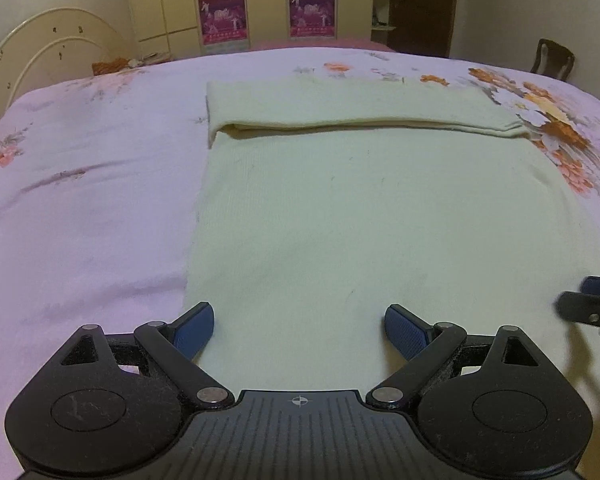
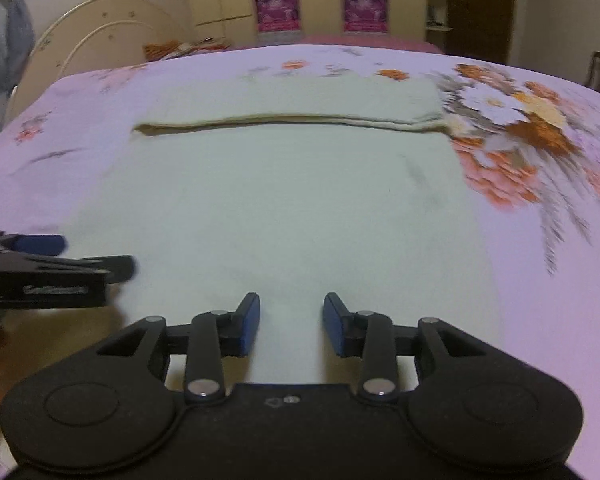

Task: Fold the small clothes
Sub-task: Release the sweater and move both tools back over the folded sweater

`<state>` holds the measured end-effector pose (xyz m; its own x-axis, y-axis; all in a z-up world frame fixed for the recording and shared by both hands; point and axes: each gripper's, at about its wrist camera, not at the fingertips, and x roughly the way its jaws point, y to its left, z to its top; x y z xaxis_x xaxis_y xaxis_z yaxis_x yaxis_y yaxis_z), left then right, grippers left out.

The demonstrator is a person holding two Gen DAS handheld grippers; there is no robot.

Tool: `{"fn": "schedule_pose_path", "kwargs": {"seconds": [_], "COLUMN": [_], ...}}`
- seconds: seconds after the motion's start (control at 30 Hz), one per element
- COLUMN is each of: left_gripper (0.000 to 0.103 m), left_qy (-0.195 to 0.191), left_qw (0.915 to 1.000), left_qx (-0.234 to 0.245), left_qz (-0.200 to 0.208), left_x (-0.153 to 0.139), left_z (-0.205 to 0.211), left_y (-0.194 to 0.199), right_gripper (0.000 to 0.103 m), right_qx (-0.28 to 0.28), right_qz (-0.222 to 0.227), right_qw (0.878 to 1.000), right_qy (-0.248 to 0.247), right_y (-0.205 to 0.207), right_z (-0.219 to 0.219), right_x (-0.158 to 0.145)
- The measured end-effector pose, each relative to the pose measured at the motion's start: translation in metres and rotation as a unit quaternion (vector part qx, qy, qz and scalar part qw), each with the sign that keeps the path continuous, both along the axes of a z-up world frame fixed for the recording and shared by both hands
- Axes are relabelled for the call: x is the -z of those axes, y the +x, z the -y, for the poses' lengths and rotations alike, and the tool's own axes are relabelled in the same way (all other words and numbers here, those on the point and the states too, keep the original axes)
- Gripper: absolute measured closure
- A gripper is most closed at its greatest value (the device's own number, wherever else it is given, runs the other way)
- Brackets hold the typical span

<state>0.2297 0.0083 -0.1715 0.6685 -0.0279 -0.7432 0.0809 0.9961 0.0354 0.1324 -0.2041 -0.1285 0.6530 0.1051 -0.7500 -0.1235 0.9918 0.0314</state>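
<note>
Two grippers hang over the near edge of the bed, both pointing down at the cloth. The left gripper [image 1: 299,330] stands with its blue pads [image 1: 196,330] spread wide, nothing between them, poised above the near left part of the pale garment [image 1: 352,208]. The right gripper [image 2: 291,324] sits narrower, its blue pads [image 2: 249,326] parted with a clear gap and nothing caught in them; no pad presses on the fabric. Each tool shows at the edge of the other's view, so they work side by side, close but apart.

Under them lies the cream knit garment, spread flat on the floral bedsheet [image 1: 80,200], its left edge straight. Farther on, its top part is turned over toward us, making a doubled band [image 1: 340,104] with a rounded lip across the full width. The right wrist view is smeared by motion, so fine wrinkles there are hard to judge.

To the right, orange and white flowers [image 2: 512,120] print the sheet. Beyond the bed stand a curved cream headboard [image 1: 48,48], a wardrobe with pink posters [image 1: 224,16], a dark door [image 1: 424,4] and a chair back [image 1: 552,58].
</note>
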Motion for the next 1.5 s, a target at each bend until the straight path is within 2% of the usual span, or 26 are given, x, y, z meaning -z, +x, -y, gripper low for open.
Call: {"fn": "schedule_pose_path", "kwargs": {"seconds": [0.2, 0.37, 0.6, 0.83, 1.03, 1.5], "left_gripper": [0.011, 0.011, 0.011, 0.011, 0.011, 0.011], "left_qy": [0.004, 0.001, -0.007, 0.005, 0.008, 0.011], "left_qw": [0.9999, 1.0, 0.9997, 0.9991, 0.999, 0.9992], "left_qx": [0.009, 0.001, 0.022, 0.042, 0.045, 0.037], "left_qz": [0.005, -0.004, 0.002, -0.001, 0.0, -0.007], "left_x": [0.0, -0.009, -0.018, -0.006, -0.006, -0.008], "left_z": [-0.008, -0.008, -0.002, 0.008, 0.001, -0.005], "left_y": [-0.008, -0.014, -0.044, -0.065, -0.075, -0.09], "right_gripper": [0.068, 0.066, 0.065, 0.064, 0.064, 0.061], "right_qx": [0.045, 0.061, 0.036, 0.001, 0.009, 0.017], "right_qz": [0.008, 0.007, 0.02, 0.008, 0.003, 0.001], "right_qw": [0.999, 0.998, 0.999, 1.0, 1.0, 1.0], "right_qy": [-0.018, -0.017, 0.014, 0.017, -0.012, -0.024], "right_y": [-0.019, -0.026, -0.049, -0.059, -0.071, -0.095], "right_z": [0.025, 0.024, 0.002, -0.02, -0.01, 0.009], "right_x": [0.003, -0.001, -0.016, -0.01, 0.001, -0.001]}}
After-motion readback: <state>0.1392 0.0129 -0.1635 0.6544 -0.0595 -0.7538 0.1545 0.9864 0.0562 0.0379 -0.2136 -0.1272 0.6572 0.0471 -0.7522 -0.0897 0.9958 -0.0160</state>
